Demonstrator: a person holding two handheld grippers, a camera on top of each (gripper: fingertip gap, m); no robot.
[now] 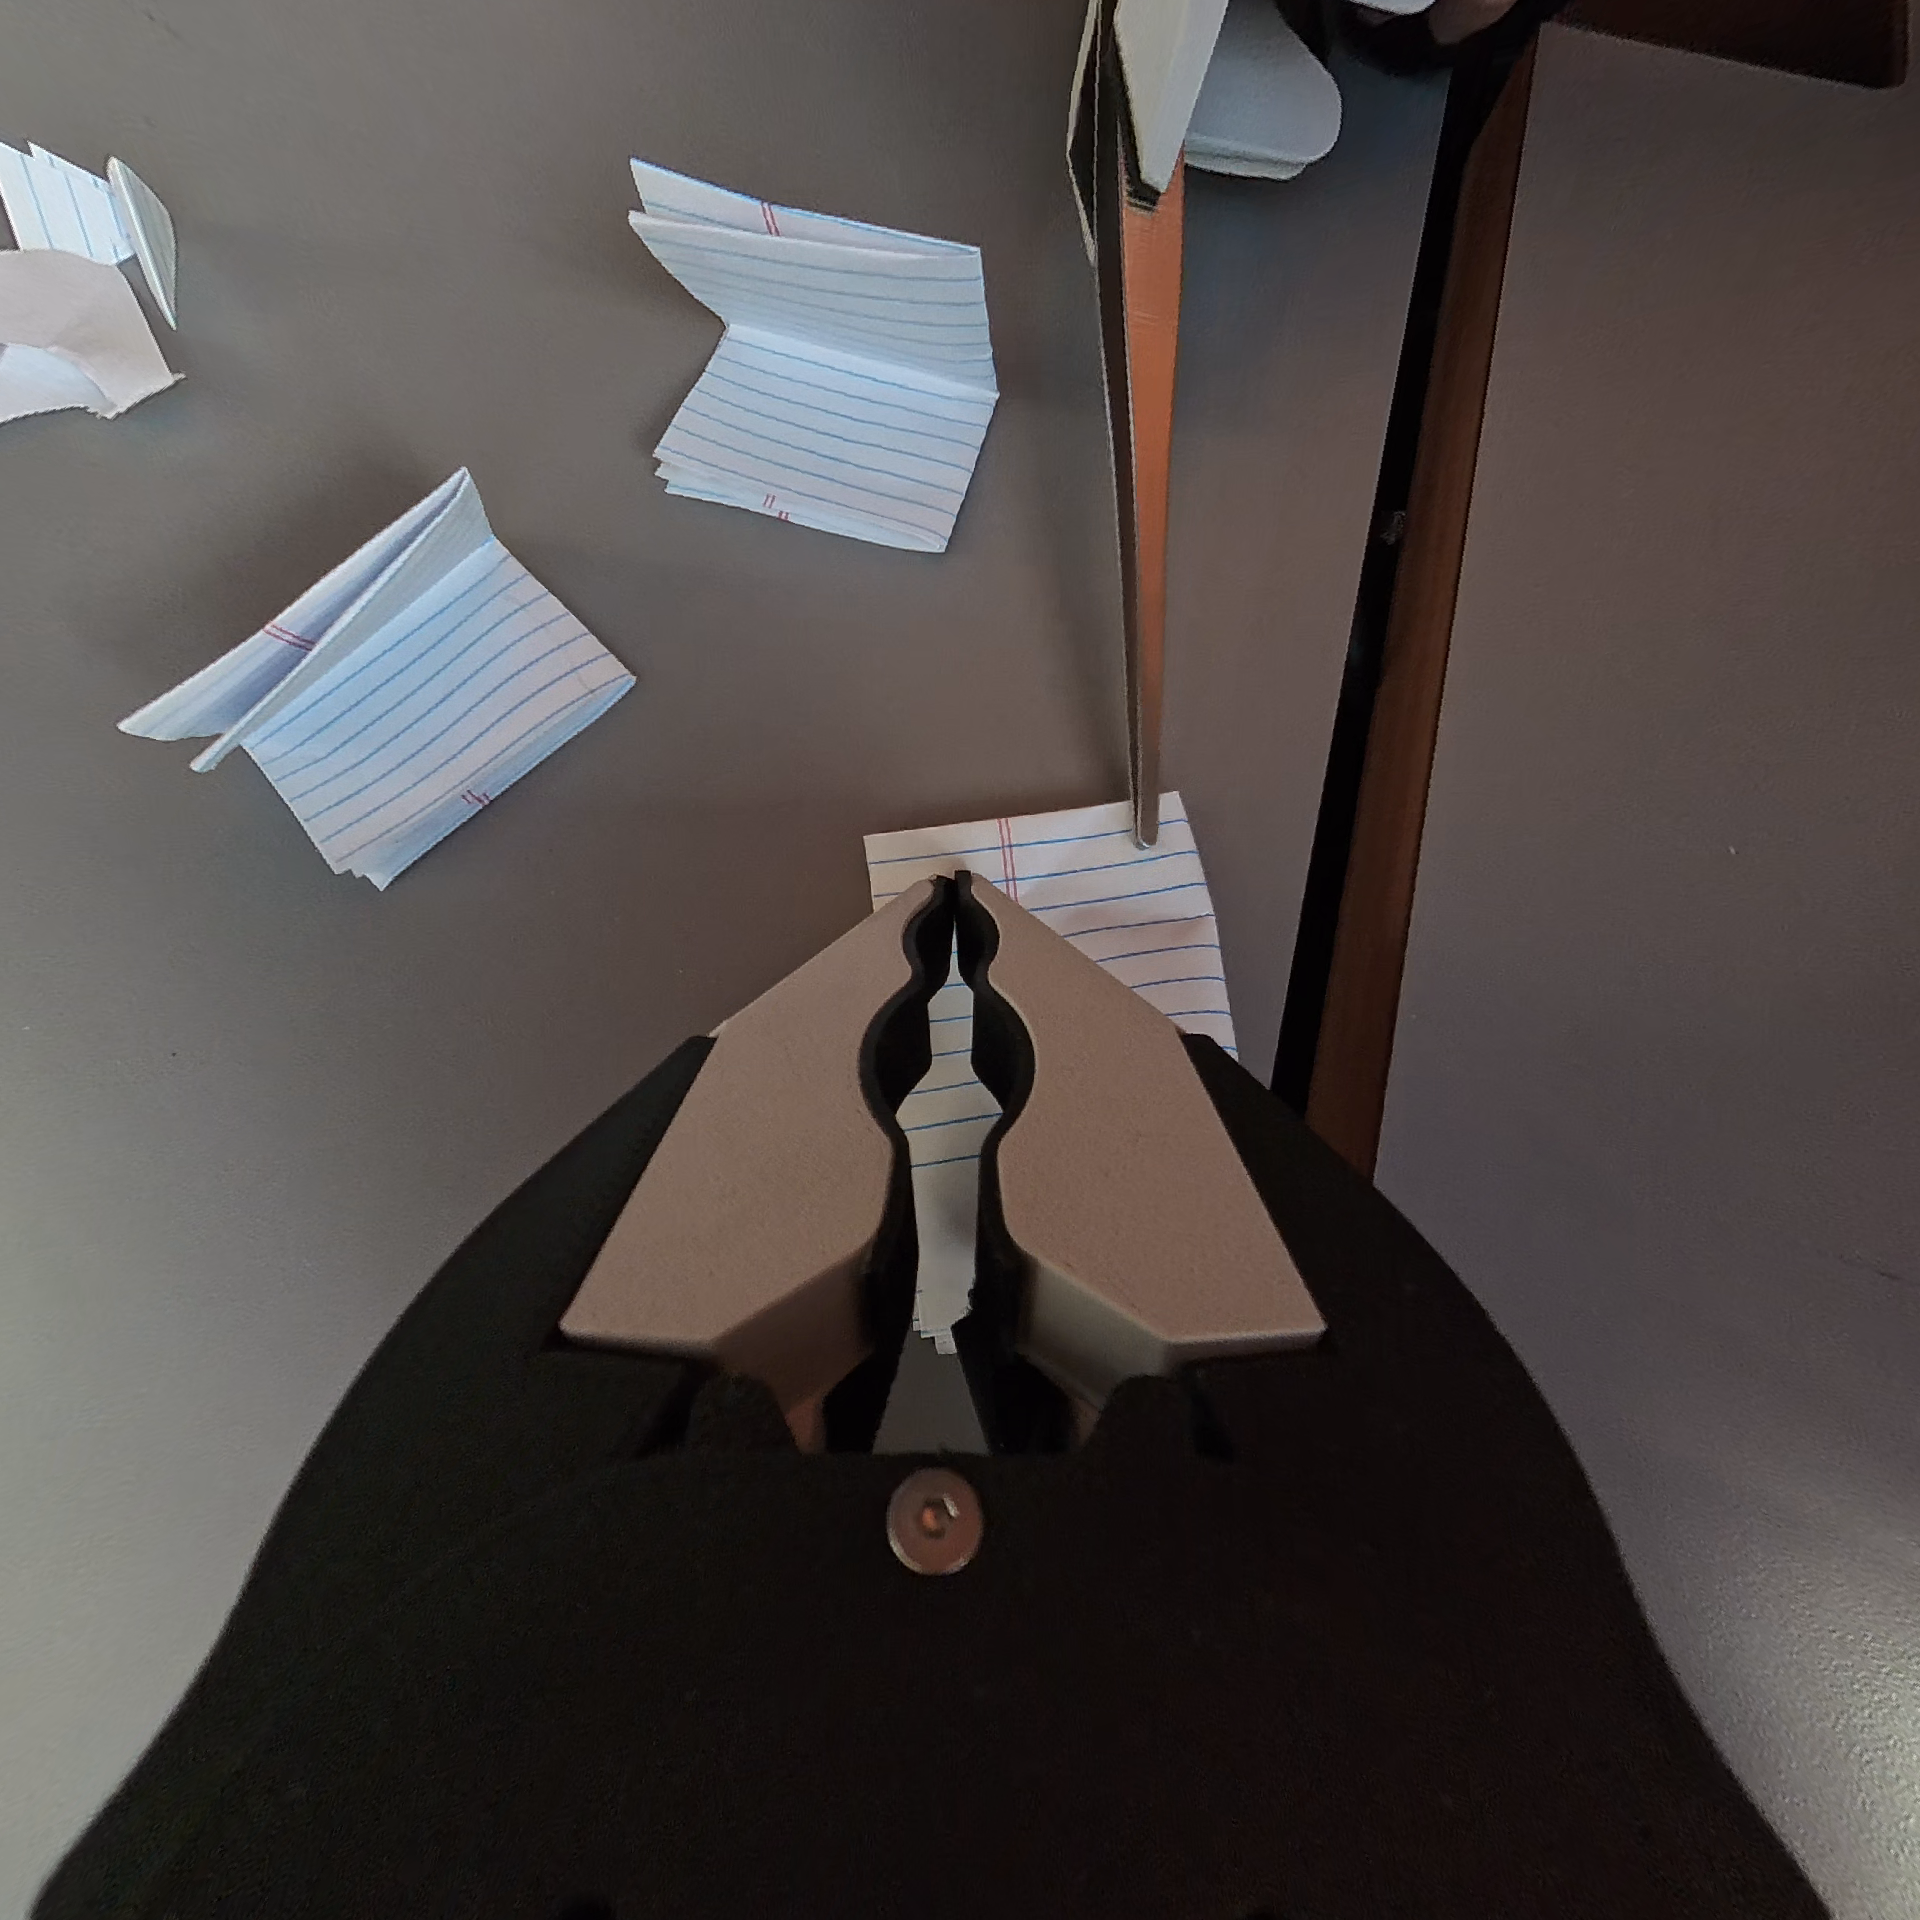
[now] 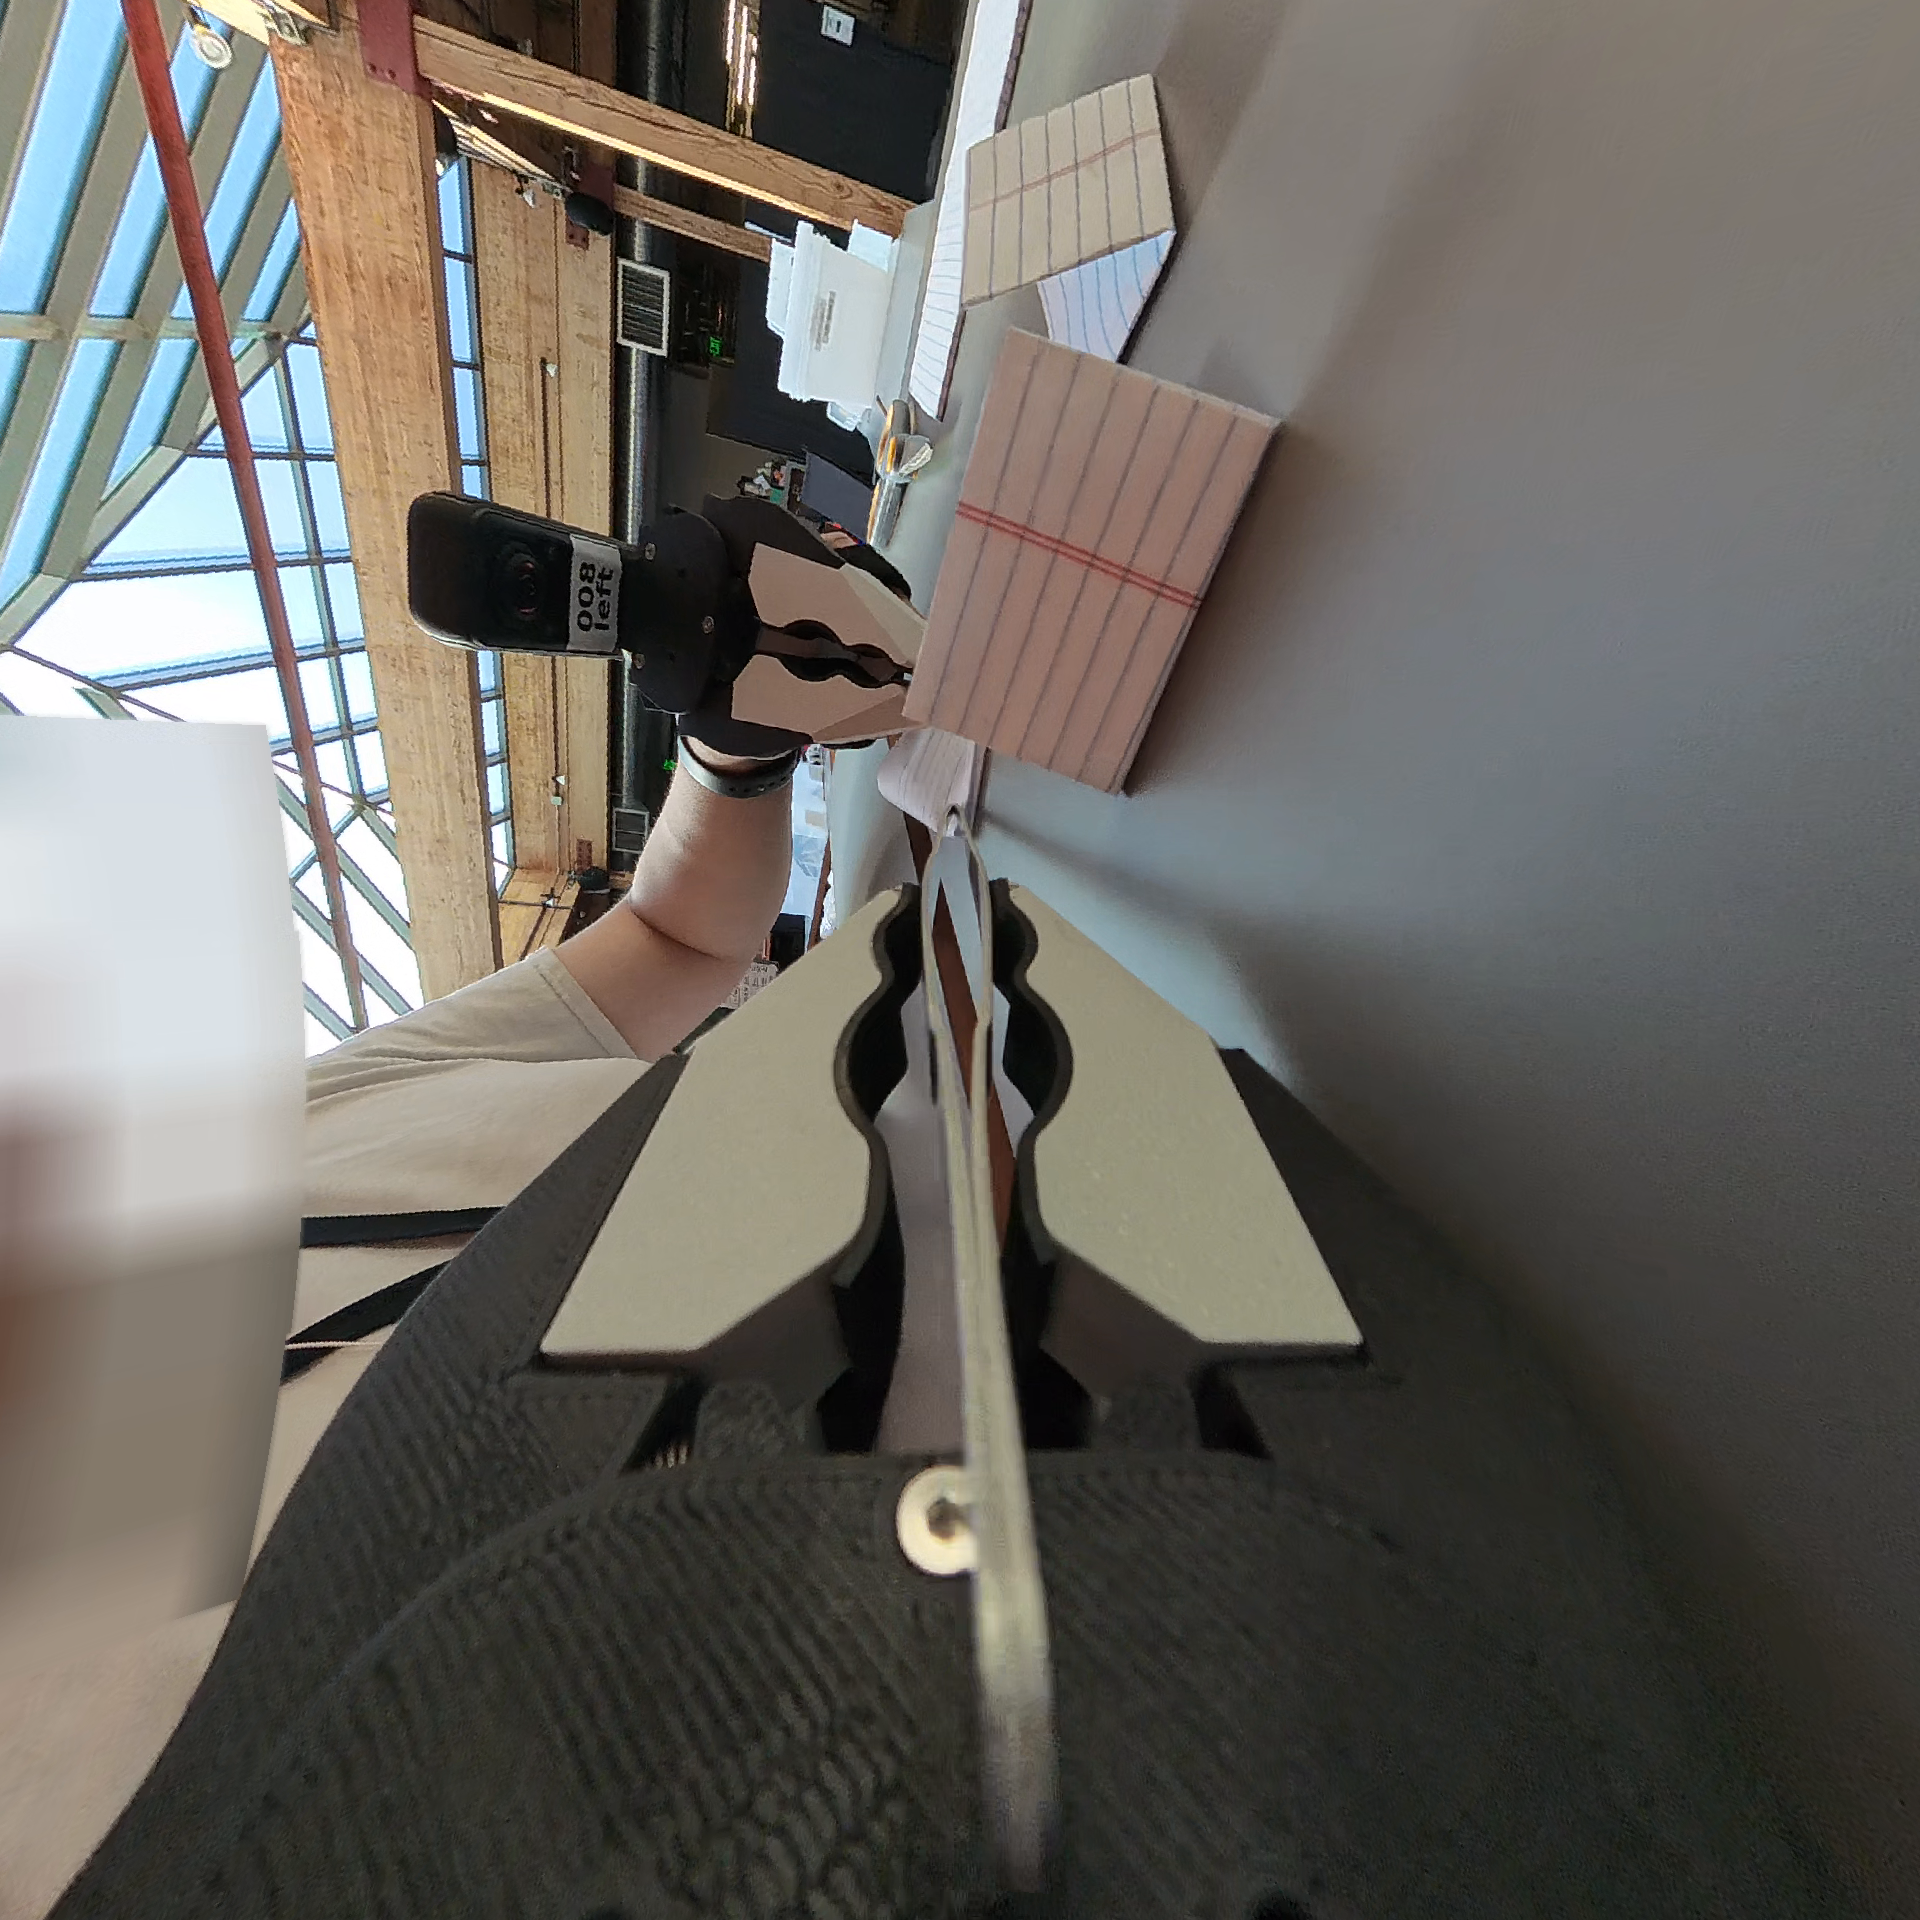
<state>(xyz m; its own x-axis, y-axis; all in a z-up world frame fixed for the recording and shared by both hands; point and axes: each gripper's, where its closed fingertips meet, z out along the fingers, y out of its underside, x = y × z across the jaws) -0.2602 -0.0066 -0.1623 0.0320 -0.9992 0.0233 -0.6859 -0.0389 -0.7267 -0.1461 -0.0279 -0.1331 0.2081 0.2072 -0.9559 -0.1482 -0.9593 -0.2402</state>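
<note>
My left gripper [image 1: 954, 883] is shut, its tips pinching the edge of a folded sheet of lined paper [image 1: 1143, 925] on the grey table [image 1: 312, 1039]. In the right wrist view the left gripper [image 2: 906, 677] holds one flap of that paper [image 2: 1091, 582] lifted at an angle. My right gripper [image 2: 954, 894] is shut on a thin metal ruler [image 2: 977, 1195] with a brown backing. The ruler's tip rests at the paper's edge in the left wrist view [image 1: 1143, 831]. The right gripper [image 1: 1158, 94] also shows at the top of that view.
Two more folded lined sheets [image 1: 831, 364] [image 1: 395, 686] and torn scraps [image 1: 73, 301] lie farther out on the table. A dark, wood-trimmed table edge [image 1: 1382, 727] runs along the right. A person's arm [image 2: 686, 935] and a paper stack [image 2: 831, 312] show behind. Some 12 cm of space lies between my two pairs of fingers.
</note>
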